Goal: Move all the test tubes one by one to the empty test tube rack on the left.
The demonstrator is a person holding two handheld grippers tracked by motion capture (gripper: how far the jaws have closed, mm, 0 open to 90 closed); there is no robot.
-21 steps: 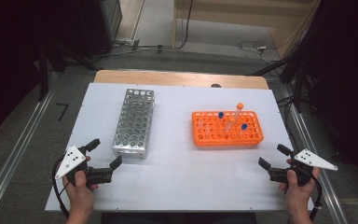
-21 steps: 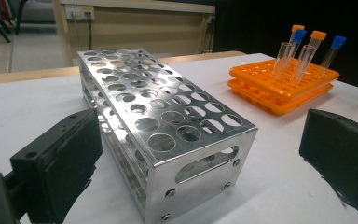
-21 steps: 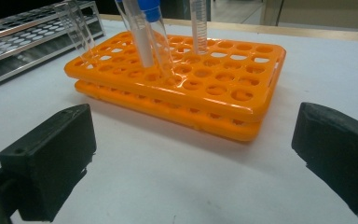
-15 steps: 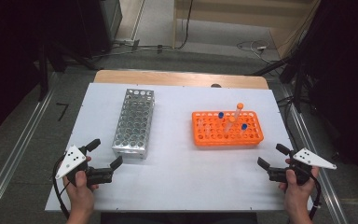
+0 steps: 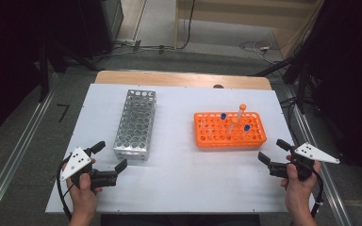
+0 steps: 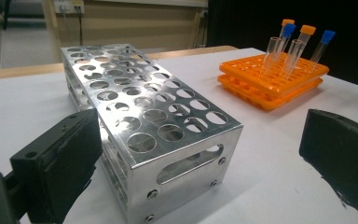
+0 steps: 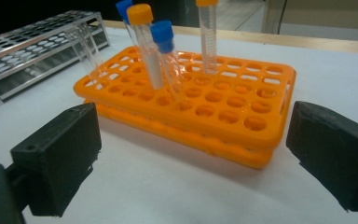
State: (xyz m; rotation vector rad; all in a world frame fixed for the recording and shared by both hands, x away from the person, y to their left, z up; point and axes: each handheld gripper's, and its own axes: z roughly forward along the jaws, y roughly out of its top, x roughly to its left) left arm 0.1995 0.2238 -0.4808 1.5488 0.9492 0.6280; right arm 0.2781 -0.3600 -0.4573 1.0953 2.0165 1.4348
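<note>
L gripper (image 5: pixel 107 155) is held low at approx. 7 o'clock of the table (image 5: pixel 179 188) in the high view, jaws spread wide, nothing between them, nothing touched. R gripper (image 5: pixel 273 151) is held at approx. 4 o'clock, jaws likewise spread wide and empty, no contact w/ any object. Each is carried in a hand: L hand (image 5: pixel 82 186), R hand (image 5: pixel 298 181).

Metal rack (image 5: pixel 135 123) is seen just beyond the L gripper, at approx. 10 o'clock of table centre, long axis running near-to-far; its near end lies just ahead of the L jaws, apart from them. Orange rack (image 5: pixel 230 129) is seen just beyond the R gripper, at approx. 2 o'clock of table centre, well apart from the metal rack.

Tubes (image 5: pixel 235 120) are stood in the orange rack, tilted; orange and blue caps are noted.

View differences: in the L gripper view the metal rack (image 6: pixel 149 121) is shown close up, w/ side slot and screws at its near end, holes empty as far as seen; the orange rack (image 6: pixel 272 79) is seen farther off at 2 o'clock. In the R gripper view the orange rack (image 7: pixel 191 107) is shown as two stacked tiers; an uncapped clear tube (image 7: pixel 86 49) leaning at its far-left part is made out, barely visible from above. From above, both grippers and both racks are taken in at once.
</note>
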